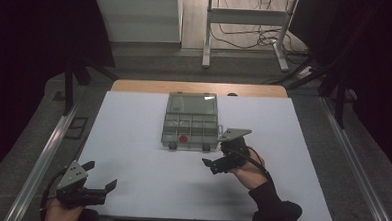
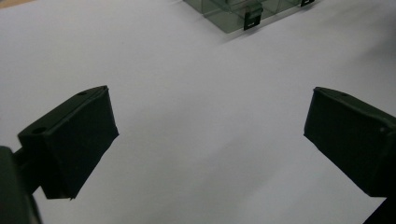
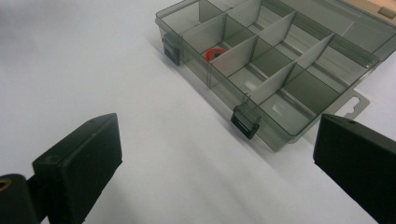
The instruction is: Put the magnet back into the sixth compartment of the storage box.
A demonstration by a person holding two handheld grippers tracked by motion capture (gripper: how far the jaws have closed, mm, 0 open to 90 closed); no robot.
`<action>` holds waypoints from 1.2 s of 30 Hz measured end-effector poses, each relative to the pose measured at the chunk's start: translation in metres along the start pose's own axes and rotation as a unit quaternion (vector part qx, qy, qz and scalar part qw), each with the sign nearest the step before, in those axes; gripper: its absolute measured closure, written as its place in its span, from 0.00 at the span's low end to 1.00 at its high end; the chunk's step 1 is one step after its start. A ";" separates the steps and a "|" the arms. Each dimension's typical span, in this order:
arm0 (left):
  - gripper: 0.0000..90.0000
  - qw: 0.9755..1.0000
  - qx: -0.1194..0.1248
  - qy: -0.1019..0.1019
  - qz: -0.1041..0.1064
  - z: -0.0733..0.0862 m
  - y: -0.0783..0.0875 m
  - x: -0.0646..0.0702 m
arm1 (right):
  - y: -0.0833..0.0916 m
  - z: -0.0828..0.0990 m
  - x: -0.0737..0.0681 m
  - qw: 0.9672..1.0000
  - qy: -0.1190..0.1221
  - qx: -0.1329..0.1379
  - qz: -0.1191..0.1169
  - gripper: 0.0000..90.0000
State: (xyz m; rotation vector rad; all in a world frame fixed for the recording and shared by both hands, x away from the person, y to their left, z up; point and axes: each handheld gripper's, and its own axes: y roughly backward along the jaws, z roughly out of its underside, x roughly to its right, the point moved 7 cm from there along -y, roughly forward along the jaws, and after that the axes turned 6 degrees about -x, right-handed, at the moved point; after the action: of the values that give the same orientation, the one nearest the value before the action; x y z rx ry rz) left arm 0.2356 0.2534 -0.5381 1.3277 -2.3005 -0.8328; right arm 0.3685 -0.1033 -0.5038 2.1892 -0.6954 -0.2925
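— Tongs first: how do they stand?
— Both pairs gape, grasping nothing. Left tongs (image 1: 99,175) hover at the worktop's (image 1: 132,138) near left corner; right tongs (image 1: 213,150) sit just beside the organizer box's (image 1: 191,121) near right corner.
— And the box?
— One clear box, lid open, lying mid-worktop toward the far edge. One red ring (image 3: 215,53) lies in a near-row compartment, second from the left in the high view; the other compartments look bare.
— Anything blocking?
— Two black latches (image 3: 246,120) on its near wall.

White table (image 1: 132,153); clear compartment box (image 1: 191,121) lying open mid-table, toward far edge.
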 end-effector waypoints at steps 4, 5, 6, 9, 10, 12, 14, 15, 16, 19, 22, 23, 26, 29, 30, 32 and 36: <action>0.03 1.000 0.000 0.000 0.000 0.000 0.000 0.000 | 0.005 0.003 0.000 1.000 -0.001 0.002 0.002 0.01; 0.03 1.000 0.000 0.000 0.000 0.000 0.000 0.000 | 0.006 0.003 -0.001 1.000 -0.002 0.003 0.003 0.01; 0.03 1.000 0.000 0.000 0.000 0.000 0.000 0.000 | 0.007 0.004 -0.001 1.000 -0.003 0.004 0.003 0.01; 0.03 1.000 0.000 0.000 0.000 0.000 0.000 0.000 | 0.011 0.007 -0.001 1.000 -0.002 0.008 0.002 0.01; 0.03 1.000 0.000 0.000 0.000 0.000 0.000 0.000 | 0.012 0.008 -0.001 1.000 -0.004 0.010 0.001 0.01; 0.03 1.000 -0.001 0.000 0.000 0.000 0.000 0.000 | 0.014 0.010 -0.001 1.000 -0.003 0.010 0.002 0.01; 0.03 1.000 -0.001 -0.001 -0.001 0.000 0.000 0.000 | 0.016 0.012 -0.001 1.000 -0.004 0.010 0.003 0.01; 0.03 1.000 -0.001 -0.001 -0.001 0.000 0.000 0.000 | 0.016 0.013 -0.001 1.000 -0.004 0.010 0.004 0.01; 0.03 1.000 -0.001 -0.001 -0.001 0.000 0.000 0.000 | 0.017 0.014 0.000 1.000 -0.004 0.010 0.005 0.00; 0.03 1.000 -0.001 0.000 -0.001 0.000 0.000 0.000 | 0.019 0.017 0.000 1.000 -0.006 0.009 0.007 0.00; 0.03 1.000 -0.001 -0.001 -0.001 0.000 0.000 0.000 | 0.022 0.021 0.000 1.000 -0.007 0.008 0.009 0.00; 0.03 1.000 -0.001 0.000 -0.001 0.000 0.000 0.000 | 0.022 0.022 0.000 1.000 -0.007 0.008 0.010 0.00; 0.03 1.000 -0.001 -0.001 -0.001 0.000 0.000 0.000 | 0.024 0.025 0.000 1.000 -0.007 0.007 0.013 0.00; 0.03 1.000 -0.001 -0.001 -0.001 0.000 0.000 0.000 | 0.026 0.027 0.000 1.000 -0.008 0.008 0.016 0.00; 0.03 1.000 -0.001 -0.001 -0.001 0.000 0.000 0.000 | 0.028 0.028 0.000 1.000 -0.009 0.008 0.017 0.00; 0.03 1.000 -0.001 -0.001 -0.001 0.000 0.000 0.000 | 0.029 0.030 0.001 1.000 -0.009 0.010 0.017 0.00; 0.03 1.000 -0.001 -0.001 -0.001 0.000 0.000 0.001 | 0.034 0.034 0.001 1.000 -0.010 0.012 0.021 0.00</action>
State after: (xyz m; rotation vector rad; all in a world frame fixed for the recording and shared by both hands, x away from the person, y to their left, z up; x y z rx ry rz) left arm 0.2356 0.2527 -0.5383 1.3293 -2.2991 -0.8384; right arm 0.3423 -0.1430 -0.5000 2.1941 -0.7576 -0.2854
